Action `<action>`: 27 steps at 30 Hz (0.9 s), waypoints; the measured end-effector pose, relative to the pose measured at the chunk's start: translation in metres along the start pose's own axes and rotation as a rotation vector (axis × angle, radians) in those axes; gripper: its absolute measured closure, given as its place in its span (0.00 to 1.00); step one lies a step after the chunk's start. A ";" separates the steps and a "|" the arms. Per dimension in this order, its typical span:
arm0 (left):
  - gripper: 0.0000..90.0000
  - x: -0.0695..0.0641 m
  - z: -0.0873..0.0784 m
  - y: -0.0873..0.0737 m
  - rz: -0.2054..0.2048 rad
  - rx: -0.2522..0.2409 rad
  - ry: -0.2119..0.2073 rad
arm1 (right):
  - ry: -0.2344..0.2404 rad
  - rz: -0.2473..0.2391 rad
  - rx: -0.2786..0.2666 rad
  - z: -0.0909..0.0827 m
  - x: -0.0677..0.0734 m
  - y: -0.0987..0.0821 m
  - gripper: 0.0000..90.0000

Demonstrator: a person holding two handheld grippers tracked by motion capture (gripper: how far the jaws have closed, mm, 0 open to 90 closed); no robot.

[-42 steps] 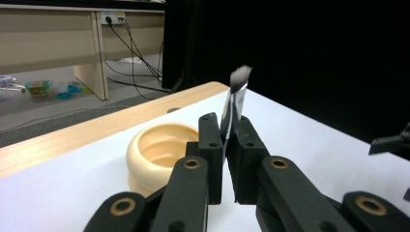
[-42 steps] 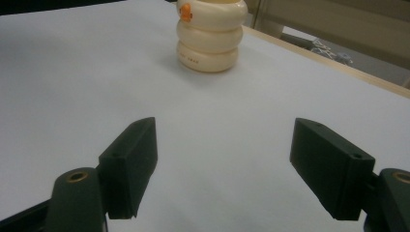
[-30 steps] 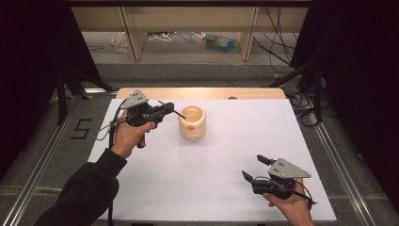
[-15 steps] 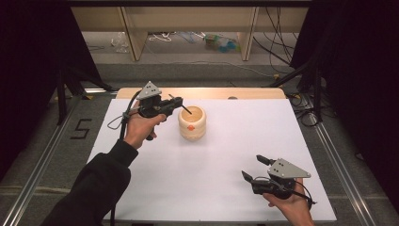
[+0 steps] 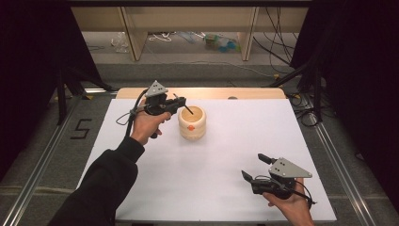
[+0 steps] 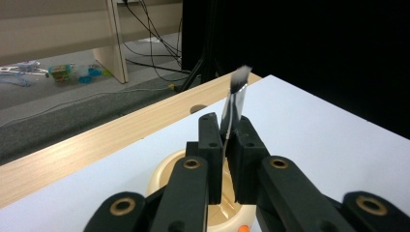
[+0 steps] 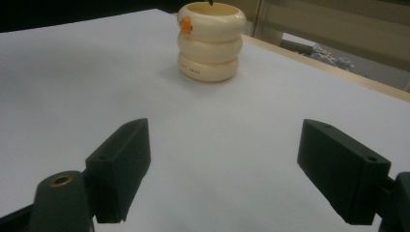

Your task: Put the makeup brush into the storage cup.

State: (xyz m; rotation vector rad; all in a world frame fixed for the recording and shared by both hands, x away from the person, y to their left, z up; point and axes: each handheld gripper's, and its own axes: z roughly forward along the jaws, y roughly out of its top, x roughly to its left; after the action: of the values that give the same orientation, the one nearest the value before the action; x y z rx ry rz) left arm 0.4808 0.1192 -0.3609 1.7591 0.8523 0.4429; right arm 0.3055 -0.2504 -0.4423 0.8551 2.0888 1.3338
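Two claws are mine. My left claw is clamped on a thin black brush, its tip poised over the mouth of the cream ribbed pot, which stands toward the far side of the white worktop. My right claw hangs at the near right, well apart, jaws just opening wide with nothing between them.

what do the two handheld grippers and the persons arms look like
Both the left gripper and the right gripper are black, with blocky jaws, brass-coloured pivot pins, a grey three-cornered plate on top and a trailing black cable. The left arm wears a black sleeve.
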 end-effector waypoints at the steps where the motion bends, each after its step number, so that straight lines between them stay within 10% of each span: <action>1: 0.94 0.001 0.001 0.000 0.004 0.007 0.001 | -0.002 0.000 -0.002 0.000 0.000 0.000 0.22; 27: 0.94 0.004 0.028 -0.015 -0.012 0.084 0.005 | 0.003 -0.012 0.004 0.001 0.001 0.000 0.24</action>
State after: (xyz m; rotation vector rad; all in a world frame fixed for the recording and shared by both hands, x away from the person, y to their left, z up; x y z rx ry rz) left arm 0.4971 0.1056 -0.3849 1.8297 0.8962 0.4091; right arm 0.3051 -0.2488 -0.4425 0.8417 2.0958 1.3259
